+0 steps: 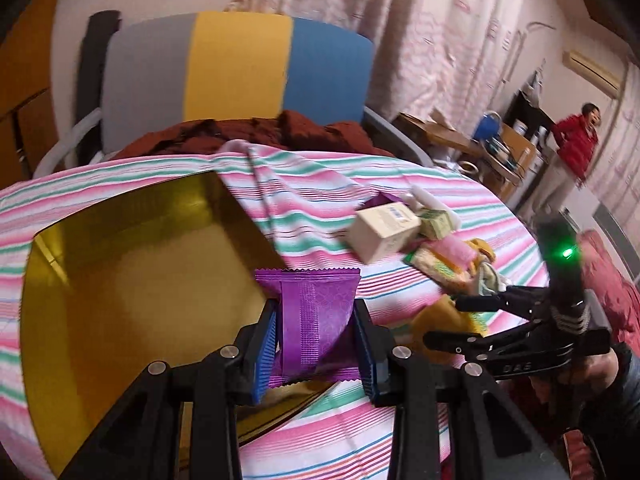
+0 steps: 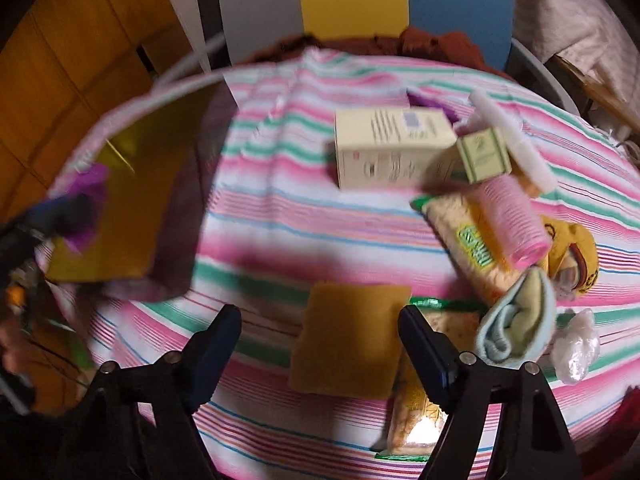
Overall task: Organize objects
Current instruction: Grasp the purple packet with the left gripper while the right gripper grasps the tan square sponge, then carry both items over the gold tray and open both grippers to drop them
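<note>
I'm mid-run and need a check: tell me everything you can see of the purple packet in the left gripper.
The purple packet is a glossy foil-like sachet with zigzag-cut ends and a crimped seam running down its middle. The left gripper is shut on it, blue pads pressing both sides so it bows slightly. It stands roughly upright between the fingers, held off the striped tablecloth, at the near right edge of the open gold box. Only the pads appear to touch it. The right wrist view shows it only as a blurred purple patch.

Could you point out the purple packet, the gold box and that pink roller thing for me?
purple packet (image 1: 316, 320): left wrist view, middle of the wrapper between the fingers.
gold box (image 1: 132, 264): left wrist view, bare inner floor.
pink roller (image 2: 510, 220): right wrist view, ribbed side.
</note>
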The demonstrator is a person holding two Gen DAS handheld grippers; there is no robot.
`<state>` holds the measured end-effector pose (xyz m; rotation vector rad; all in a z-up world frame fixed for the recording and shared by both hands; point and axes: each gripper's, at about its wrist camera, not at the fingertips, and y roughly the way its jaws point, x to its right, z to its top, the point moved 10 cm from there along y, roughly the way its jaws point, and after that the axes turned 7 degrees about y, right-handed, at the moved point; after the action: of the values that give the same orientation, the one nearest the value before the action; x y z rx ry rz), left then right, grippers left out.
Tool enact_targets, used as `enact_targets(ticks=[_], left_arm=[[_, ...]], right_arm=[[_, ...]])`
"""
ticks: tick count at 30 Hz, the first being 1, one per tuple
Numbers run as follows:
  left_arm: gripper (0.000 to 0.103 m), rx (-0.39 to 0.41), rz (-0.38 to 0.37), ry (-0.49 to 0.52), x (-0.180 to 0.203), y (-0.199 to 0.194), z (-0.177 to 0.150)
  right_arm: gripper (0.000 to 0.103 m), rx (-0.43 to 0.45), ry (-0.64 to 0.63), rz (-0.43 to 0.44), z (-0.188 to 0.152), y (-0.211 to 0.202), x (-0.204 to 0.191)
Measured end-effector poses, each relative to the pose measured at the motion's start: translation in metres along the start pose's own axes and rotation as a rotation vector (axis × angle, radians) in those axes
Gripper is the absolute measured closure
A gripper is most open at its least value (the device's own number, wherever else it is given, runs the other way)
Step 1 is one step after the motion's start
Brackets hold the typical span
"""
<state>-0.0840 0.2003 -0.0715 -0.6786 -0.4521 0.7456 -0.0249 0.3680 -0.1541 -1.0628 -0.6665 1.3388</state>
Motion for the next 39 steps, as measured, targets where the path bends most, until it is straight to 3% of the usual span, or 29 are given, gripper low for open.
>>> enact_targets(ticks=[1, 5, 6, 20, 30, 34, 39], left_arm=[[0.068, 0.004, 0.012, -0.014, -0.007, -0.003, -0.003], [0.068, 0.008, 0.066, -0.064, -0.036, -0.014, -0.015], [0.068, 0.008, 0.081, -0.072, -0.042, -0.015, -0.018], [0.068, 0.002, 0.305, -0.225, -0.129, -0.046, -0.061], [0.068, -0.018, 0.382, -0.262, -0.152, -0.051, -0.076], [0.067, -0.028, 0.393, -0.268, -0.158, -0.050, -0.080], [0.065, -0.039, 0.408, -0.276, -0.161, -0.049, -0.083]], right_arm=[[0.023, -0.017, -0.011, -0.015, -0.003, 0.004, 0.001], [0.053, -0.011, -0.027, -0.084, -0.001, 0.009, 0.010], [0.056, -0.009, -0.019, -0.095, 0.000, 0.009, 0.013], [0.061, 0.065, -0.015, -0.095, 0.012, -0.009, 0.012], [0.062, 0.180, 0.028, -0.066, 0.029, -0.044, 0.007], [0.062, 0.229, 0.019, -0.025, 0.043, -0.060, -0.015], [0.062, 0.274, -0.036, 0.071, 0.058, -0.071, -0.072]])
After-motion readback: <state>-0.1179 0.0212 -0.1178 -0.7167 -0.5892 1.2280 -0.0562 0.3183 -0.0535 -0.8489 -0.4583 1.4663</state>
